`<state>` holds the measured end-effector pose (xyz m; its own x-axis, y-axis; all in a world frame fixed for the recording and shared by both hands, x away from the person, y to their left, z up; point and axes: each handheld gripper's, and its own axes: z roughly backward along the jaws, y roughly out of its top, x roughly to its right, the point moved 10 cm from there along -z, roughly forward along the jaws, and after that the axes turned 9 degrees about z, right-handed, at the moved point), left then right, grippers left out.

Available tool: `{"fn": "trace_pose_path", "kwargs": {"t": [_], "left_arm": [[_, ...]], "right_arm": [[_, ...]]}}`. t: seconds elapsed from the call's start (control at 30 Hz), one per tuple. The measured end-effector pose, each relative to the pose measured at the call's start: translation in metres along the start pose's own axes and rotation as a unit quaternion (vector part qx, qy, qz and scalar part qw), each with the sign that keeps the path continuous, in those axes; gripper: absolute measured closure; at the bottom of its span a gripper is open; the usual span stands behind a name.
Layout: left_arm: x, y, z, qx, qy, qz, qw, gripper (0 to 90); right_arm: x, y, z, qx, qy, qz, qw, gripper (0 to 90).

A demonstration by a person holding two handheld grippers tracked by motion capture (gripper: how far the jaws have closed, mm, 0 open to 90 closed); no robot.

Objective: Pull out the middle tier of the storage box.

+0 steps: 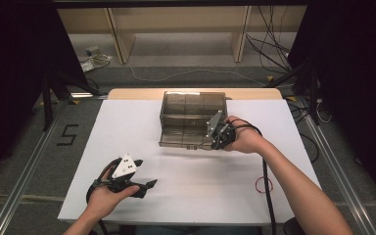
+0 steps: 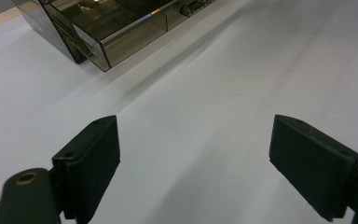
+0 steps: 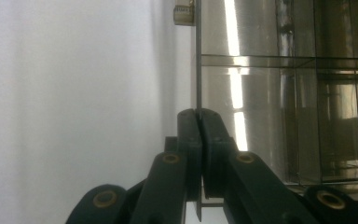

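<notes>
A smoky clear plastic organiser box [image 1: 191, 115] with inner dividers stands open at the middle back of the white table sheet [image 1: 127, 127]. My right gripper [image 1: 219, 138] is at the box's front right corner. In the right gripper view it [image 3: 199, 114] is shut on a thin clear wall of the box [image 3: 261, 84], seen edge-on between the jaws. My left gripper [image 1: 145, 173] is held low over the sheet's front left, well away from the box. Its jaws [image 2: 193, 135] stand wide open with nothing between them, and the box's corner [image 2: 107, 42] lies farther ahead.
A red rubber band [image 1: 263, 184] lies on the sheet at the front right, beside the right forearm. Beyond the table are wooden shelf legs [image 1: 120, 39], loose cables [image 1: 269, 49] and black stand legs [image 1: 46, 98] on the floor.
</notes>
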<state>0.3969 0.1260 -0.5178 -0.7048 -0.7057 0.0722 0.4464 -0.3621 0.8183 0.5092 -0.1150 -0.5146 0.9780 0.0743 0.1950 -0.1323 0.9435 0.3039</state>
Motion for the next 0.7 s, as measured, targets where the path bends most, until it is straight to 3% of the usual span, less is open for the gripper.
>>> {"fn": "trace_pose_path", "kwargs": {"t": [0.7], "left_arm": [[0.0004, 0.0001, -0.0006, 0.000, 0.000, -0.001, 1.0000, 16.1]], "right_arm": [[0.0003, -0.0015, 0.0024, 0.002, -0.005, 0.013, 0.9999, 87.8]]}}
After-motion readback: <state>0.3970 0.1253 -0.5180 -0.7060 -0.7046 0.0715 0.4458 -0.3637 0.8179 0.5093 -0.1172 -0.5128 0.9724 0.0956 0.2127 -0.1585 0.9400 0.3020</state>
